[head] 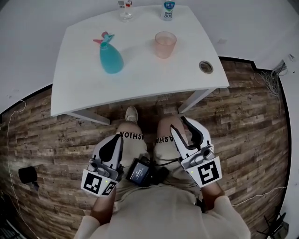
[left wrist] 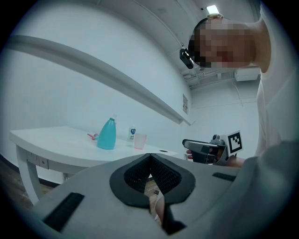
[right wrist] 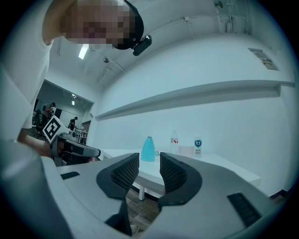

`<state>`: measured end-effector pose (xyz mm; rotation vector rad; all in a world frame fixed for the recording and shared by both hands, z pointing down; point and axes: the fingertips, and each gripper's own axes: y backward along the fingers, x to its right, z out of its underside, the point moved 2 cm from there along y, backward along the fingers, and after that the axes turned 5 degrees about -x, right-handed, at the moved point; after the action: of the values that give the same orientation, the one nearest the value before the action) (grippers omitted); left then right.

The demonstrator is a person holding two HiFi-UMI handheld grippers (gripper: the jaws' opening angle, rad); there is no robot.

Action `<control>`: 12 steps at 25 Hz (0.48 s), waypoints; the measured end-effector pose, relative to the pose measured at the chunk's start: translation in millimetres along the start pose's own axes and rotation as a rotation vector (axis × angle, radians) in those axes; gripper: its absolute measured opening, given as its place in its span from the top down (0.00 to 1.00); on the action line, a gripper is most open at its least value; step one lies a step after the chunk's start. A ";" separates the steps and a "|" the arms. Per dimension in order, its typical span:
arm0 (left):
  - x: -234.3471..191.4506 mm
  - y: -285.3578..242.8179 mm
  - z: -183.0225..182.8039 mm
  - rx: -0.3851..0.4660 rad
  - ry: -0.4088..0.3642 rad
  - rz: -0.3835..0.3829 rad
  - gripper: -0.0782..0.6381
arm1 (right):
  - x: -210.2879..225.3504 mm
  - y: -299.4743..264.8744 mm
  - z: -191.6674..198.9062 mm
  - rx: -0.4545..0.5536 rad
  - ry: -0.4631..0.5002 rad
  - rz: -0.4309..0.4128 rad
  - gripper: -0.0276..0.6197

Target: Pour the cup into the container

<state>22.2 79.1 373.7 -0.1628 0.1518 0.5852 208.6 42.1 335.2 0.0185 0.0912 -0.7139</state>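
A translucent pink cup [head: 165,44] stands on the white table [head: 140,79], right of a teal bottle-shaped container [head: 111,58]. Both grippers hover low over the person's lap, well short of the table. My left gripper [head: 117,140] is shut and empty, its pads meeting in the left gripper view [left wrist: 150,156]. My right gripper [head: 180,125] has its pads a small gap apart with nothing between them [right wrist: 149,161]. The left gripper view shows the container [left wrist: 107,135] and cup [left wrist: 139,141] far ahead. The right gripper view shows the same container [right wrist: 148,150] and cup [right wrist: 186,151].
A clear bottle [head: 125,9] and a white water bottle [head: 168,9] stand at the table's far edge. A round cable hole [head: 205,66] sits near the right corner. Wood-plank floor [head: 56,140] lies below, with cables at the right [head: 273,77].
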 end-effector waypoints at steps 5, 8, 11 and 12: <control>-17.7 -0.8 3.7 -0.005 0.015 -0.013 0.88 | -1.5 -13.5 2.8 -0.020 0.003 -0.010 0.77; -26.3 -8.8 4.2 -0.001 0.016 -0.014 0.88 | 3.9 -23.2 4.8 -0.023 0.008 -0.009 0.77; -32.0 -13.3 0.3 0.006 0.016 -0.016 0.88 | 8.0 -30.5 4.3 -0.023 0.010 -0.006 0.77; -33.6 -14.7 -1.2 0.009 0.015 -0.016 0.88 | 9.4 -32.5 4.0 -0.023 0.011 -0.004 0.77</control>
<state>2.6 48.8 380.5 -0.1593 0.1673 0.5671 194.7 11.3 338.8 0.0003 0.1105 -0.7173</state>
